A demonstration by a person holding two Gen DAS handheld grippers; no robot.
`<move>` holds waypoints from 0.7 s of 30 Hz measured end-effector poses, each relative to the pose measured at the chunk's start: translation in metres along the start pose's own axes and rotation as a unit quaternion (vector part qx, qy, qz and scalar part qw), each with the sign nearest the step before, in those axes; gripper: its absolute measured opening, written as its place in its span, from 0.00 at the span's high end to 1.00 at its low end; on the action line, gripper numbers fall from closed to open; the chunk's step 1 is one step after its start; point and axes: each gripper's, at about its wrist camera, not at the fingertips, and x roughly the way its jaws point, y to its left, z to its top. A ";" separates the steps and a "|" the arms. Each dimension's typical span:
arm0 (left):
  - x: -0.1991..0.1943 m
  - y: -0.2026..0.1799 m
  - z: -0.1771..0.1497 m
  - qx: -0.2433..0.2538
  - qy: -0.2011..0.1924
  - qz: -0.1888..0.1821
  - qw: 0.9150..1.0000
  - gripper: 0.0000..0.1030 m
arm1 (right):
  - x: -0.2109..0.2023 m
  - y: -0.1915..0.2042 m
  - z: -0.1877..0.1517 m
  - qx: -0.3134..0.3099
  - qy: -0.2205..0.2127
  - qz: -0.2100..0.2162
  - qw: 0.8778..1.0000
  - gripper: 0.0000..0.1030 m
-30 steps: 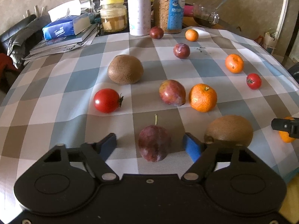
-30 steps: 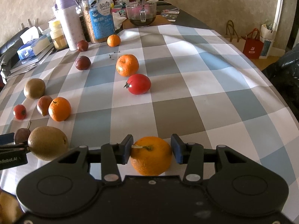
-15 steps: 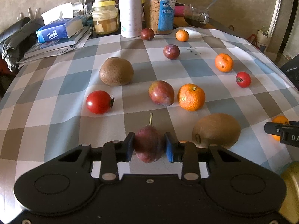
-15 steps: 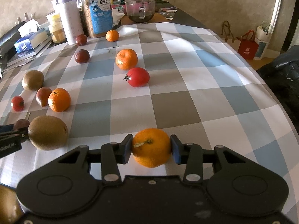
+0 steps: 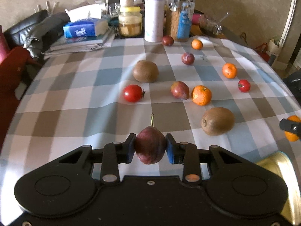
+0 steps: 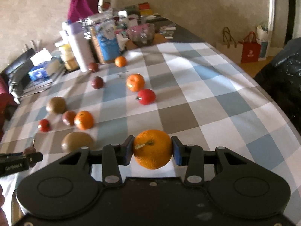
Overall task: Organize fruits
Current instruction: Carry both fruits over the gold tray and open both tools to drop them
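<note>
My left gripper [image 5: 150,149] is shut on a dark purple plum [image 5: 150,147] with a stem, held a little above the checked tablecloth [image 5: 75,101]. My right gripper [image 6: 152,150] is shut on an orange [image 6: 152,148], also lifted off the cloth. Loose fruit lies beyond: two kiwis [image 5: 145,71] [image 5: 217,121], two tomatoes [image 5: 132,93] [image 5: 244,85], a reddish plum [image 5: 179,90], oranges [image 5: 201,95] [image 5: 229,70] [image 5: 197,44] and two dark plums [image 5: 187,58] [image 5: 167,40]. The right gripper's tip with its orange [image 5: 292,131] shows at the right edge of the left wrist view.
Jars [image 5: 130,23], a white bottle [image 5: 153,14], a tissue box [image 5: 82,30] and books crowd the table's far edge. A brass-coloured container rim [image 5: 280,167] sits at the near right. A dark sofa [image 5: 28,28] stands at the left, paper bags [image 6: 250,49] on the floor at the right.
The left gripper went from open around the plum to shut on it. Both grippers then rose with their fruit, and the table fruit now looks farther away.
</note>
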 end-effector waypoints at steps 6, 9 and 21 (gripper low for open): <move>-0.040 -0.005 -0.020 -0.015 0.002 -0.010 1.000 0.59 | -0.031 0.011 -0.017 -0.016 0.003 0.026 1.000 0.59; -0.052 -0.011 -0.035 -0.019 0.009 -0.012 1.000 0.59 | -0.045 0.016 -0.030 -0.022 0.013 0.043 0.999 0.59; -0.066 -0.022 -0.089 -0.049 0.046 -0.006 0.998 0.59 | -0.075 0.029 -0.092 -0.036 0.069 0.049 0.996 0.58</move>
